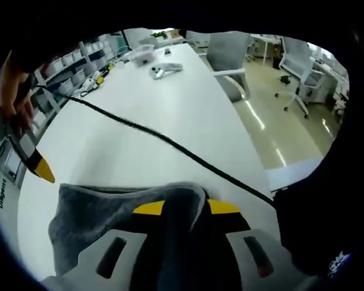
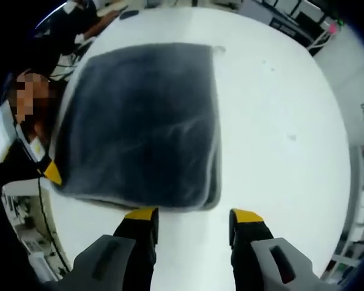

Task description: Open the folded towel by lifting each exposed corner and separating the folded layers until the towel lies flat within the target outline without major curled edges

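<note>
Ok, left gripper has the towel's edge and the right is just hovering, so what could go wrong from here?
1. The left gripper pinches a bunched fold of the grey folded towel, so several layers may lift together.
2. The thin black cable crosses the white table close behind the towel and could snag.
3. The open right gripper hangs short of the near edge, so the towel may drag unpinned.

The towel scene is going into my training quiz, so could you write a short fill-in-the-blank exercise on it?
1. The towel is ____ in colour.
2. The left gripper has towel fabric between its jaws, so it is ____ on the towel.
3. The right gripper stands ____, its jaws apart.
4. The towel lies on a ____ table.

Missing words: grey; shut; open; white
</note>
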A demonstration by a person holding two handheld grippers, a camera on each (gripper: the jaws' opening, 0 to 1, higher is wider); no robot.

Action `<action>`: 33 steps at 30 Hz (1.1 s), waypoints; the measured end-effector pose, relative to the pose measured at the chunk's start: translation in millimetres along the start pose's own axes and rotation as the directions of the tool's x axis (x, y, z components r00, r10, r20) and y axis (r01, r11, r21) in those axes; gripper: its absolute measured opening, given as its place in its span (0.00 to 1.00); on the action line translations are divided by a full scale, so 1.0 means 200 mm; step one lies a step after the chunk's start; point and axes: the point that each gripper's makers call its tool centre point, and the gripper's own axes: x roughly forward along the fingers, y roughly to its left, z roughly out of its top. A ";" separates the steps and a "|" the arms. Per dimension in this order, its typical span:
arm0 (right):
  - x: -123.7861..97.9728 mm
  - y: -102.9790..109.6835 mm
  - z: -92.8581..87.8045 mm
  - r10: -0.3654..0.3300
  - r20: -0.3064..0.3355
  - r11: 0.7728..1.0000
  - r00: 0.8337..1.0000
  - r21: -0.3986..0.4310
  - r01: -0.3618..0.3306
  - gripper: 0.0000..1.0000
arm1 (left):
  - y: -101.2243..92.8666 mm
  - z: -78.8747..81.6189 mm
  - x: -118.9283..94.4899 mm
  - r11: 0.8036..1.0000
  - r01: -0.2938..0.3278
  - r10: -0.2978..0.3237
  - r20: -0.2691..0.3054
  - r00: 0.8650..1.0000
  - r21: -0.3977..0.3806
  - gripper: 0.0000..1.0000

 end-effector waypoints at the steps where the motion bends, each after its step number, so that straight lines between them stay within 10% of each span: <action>1: 0.01 -0.02 -0.01 0.001 0.000 1.000 1.000 0.004 -0.001 0.45 | 0.00 -0.01 0.00 1.000 -0.004 0.004 -0.003 1.000 0.001 0.23; 33: 0.22 0.08 -0.03 0.115 -0.027 0.983 0.993 0.150 -0.110 0.26 | -0.03 -0.01 0.01 0.998 0.029 -0.028 0.016 0.999 -0.052 0.07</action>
